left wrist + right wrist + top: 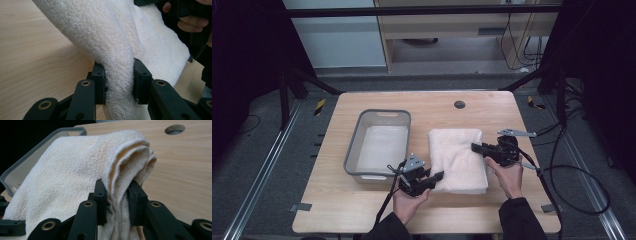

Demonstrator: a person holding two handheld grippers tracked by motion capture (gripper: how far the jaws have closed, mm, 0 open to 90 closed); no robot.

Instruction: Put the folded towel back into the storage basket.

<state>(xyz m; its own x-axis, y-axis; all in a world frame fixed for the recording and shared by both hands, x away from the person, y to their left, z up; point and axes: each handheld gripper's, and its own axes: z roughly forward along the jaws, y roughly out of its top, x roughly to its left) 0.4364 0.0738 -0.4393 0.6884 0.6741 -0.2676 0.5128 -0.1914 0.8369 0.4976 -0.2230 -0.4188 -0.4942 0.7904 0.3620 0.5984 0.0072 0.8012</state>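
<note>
Towel [457, 159], folded and cream-white, lies on my counter [362, 210] just right of the grey tub [379, 142]. My left tongs [438, 175] are clamped on its near left corner, my right tongs [475, 147] on its right edge, the terry bunched between both sets of jaws.

Lab-type recording bay: pale wooden table [362, 210] beneath the hand-held grippers, floor rails [259, 170] either side, black metal frame struts [532, 80] beyond, loose black cables [582, 175] rightward.
</note>
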